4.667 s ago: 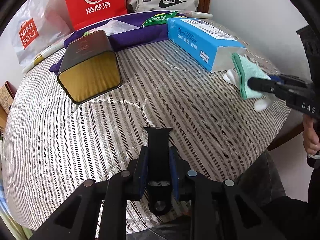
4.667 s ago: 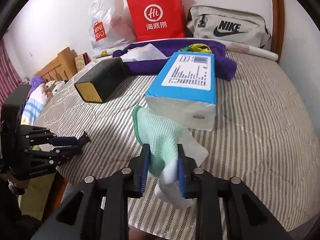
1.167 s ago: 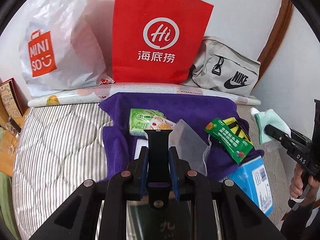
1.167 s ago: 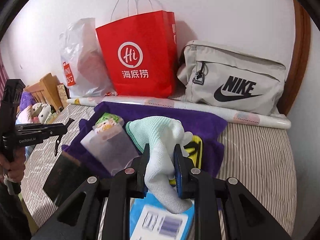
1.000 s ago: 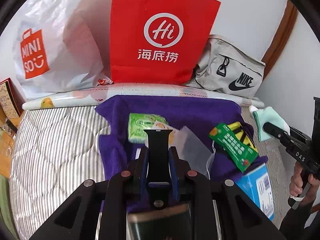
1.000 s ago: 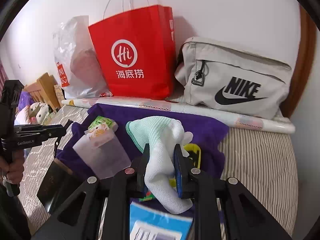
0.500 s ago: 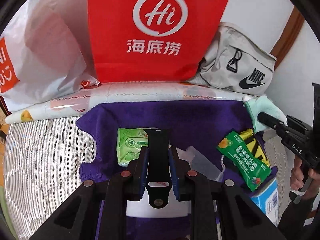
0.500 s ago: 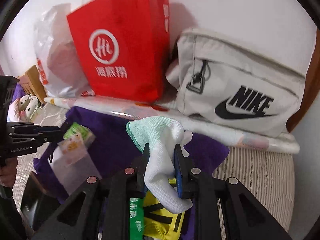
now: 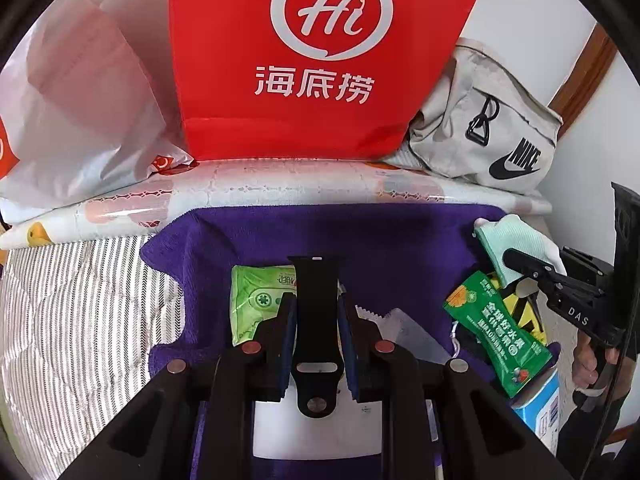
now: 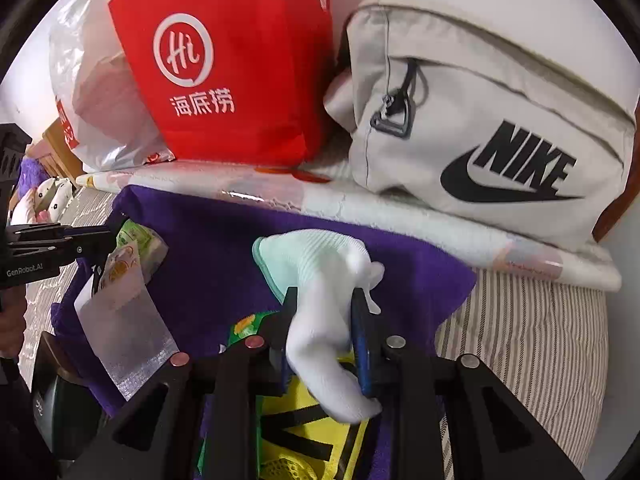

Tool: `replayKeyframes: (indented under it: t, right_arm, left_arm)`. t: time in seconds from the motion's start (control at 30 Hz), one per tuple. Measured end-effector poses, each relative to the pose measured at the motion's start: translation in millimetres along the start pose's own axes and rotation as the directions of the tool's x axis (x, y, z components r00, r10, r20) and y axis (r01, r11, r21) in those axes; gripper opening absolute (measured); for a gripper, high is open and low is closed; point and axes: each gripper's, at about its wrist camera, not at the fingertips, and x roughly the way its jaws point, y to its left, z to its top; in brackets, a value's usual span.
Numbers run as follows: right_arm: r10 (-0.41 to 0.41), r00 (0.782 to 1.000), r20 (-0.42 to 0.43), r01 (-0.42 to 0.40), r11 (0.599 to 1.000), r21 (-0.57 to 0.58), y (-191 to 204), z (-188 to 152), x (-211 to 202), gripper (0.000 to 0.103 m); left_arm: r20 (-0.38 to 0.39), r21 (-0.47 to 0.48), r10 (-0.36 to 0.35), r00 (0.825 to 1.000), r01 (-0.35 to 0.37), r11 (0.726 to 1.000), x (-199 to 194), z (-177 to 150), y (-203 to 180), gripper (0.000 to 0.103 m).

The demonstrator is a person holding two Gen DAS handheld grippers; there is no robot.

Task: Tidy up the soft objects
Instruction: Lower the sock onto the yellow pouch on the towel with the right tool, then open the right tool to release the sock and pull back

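Observation:
My left gripper [image 9: 316, 300] is shut on a black watch strap [image 9: 317, 320] and holds it above the purple towel [image 9: 360, 236]. My right gripper [image 10: 324, 296] is shut on a mint-and-white glove [image 10: 320, 280] and holds it over the towel's right part [image 10: 224, 248]. The right gripper and glove [image 9: 516, 248] also show at the right of the left wrist view. On the towel lie a green tissue pack [image 9: 256, 296], a green sachet [image 9: 496, 332], a yellow-black item [image 10: 304, 428] and a clear plastic bag [image 10: 124, 328].
Behind the towel stand a red Hi paper bag [image 9: 320, 52], a white plastic bag [image 9: 80, 92] and a grey Nike bag [image 10: 488, 120], with a rolled sheet [image 9: 280, 188] in front. A blue box [image 9: 540, 408] lies right. Striped bedding [image 9: 72, 300] surrounds all.
Both grippers have moved forward toward the bags at the back, over the purple towel. Each still holds its object: the strap and the glove.

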Motion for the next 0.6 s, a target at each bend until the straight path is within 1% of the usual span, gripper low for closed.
replayKeyframes:
  t: [0.17, 0.23, 0.27, 0.3, 0.37, 0.4, 0.43, 0.47, 0.5, 0.53, 0.6]
  right_arm:
    - [0.021, 1.0, -0.02, -0.021, 1.0, 0.013, -1, -1, 8, 0.029]
    - [0.026, 0.999, -0.025, -0.026, 1.0, 0.008, 1, -2, 9, 0.032]
    - [0.026, 0.999, -0.026, -0.026, 1.0, 0.005, 2, -2, 10, 0.033]
    - [0.024, 0.999, -0.026, -0.024, 1.0, 0.006, 2, -2, 10, 0.036]
    - [0.031, 0.999, -0.025, -0.03, 1.0, 0.004, 3, -3, 8, 0.044]
    - [0.029, 0.999, -0.025, -0.029, 1.0, 0.0, 4, -3, 7, 0.053]
    - [0.021, 0.999, -0.026, -0.021, 1.0, -0.003, 4, -3, 7, 0.064]
    - [0.01, 1.0, -0.025, -0.01, 1.0, -0.007, 5, -4, 6, 0.069]
    - [0.001, 1.0, -0.012, -0.001, 1.0, -0.015, 7, -4, 4, 0.072]
    - [0.0, 1.0, 0.005, 0.001, 1.0, -0.023, 8, -4, 0, 0.072]
    - [0.003, 1.0, 0.01, -0.003, 1.0, -0.02, 10, -4, -6, 0.072]
  left_arm:
    - [-0.019, -0.007, -0.001, 1.0, 0.001, 1.0, 4, -1, 2, 0.02]
    - [-0.03, -0.005, 0.007, 1.0, -0.008, 1.0, 5, -1, 2, 0.023]
    - [-0.032, -0.004, 0.009, 0.999, -0.01, 1.0, 5, -1, 3, 0.028]
    - [-0.034, -0.005, 0.015, 0.999, -0.015, 1.0, 5, -1, 3, 0.035]
    - [-0.024, -0.004, 0.02, 1.0, -0.02, 1.0, 2, -2, 3, 0.043]
    - [-0.02, -0.001, 0.019, 1.0, -0.019, 1.0, 1, -2, 3, 0.048]
    - [-0.017, 0.004, 0.021, 1.0, -0.021, 1.0, 0, -2, 2, 0.049]
    - [-0.013, 0.009, 0.024, 1.0, -0.023, 1.0, -2, -2, 0, 0.05]
    - [-0.005, 0.015, 0.027, 1.0, -0.027, 1.0, -5, -2, -1, 0.051]
    - [0.002, 0.019, 0.03, 1.0, -0.031, 0.999, -8, -3, -2, 0.051]
    - [0.009, 0.023, 0.032, 0.999, -0.033, 0.999, -15, -3, -3, 0.053]
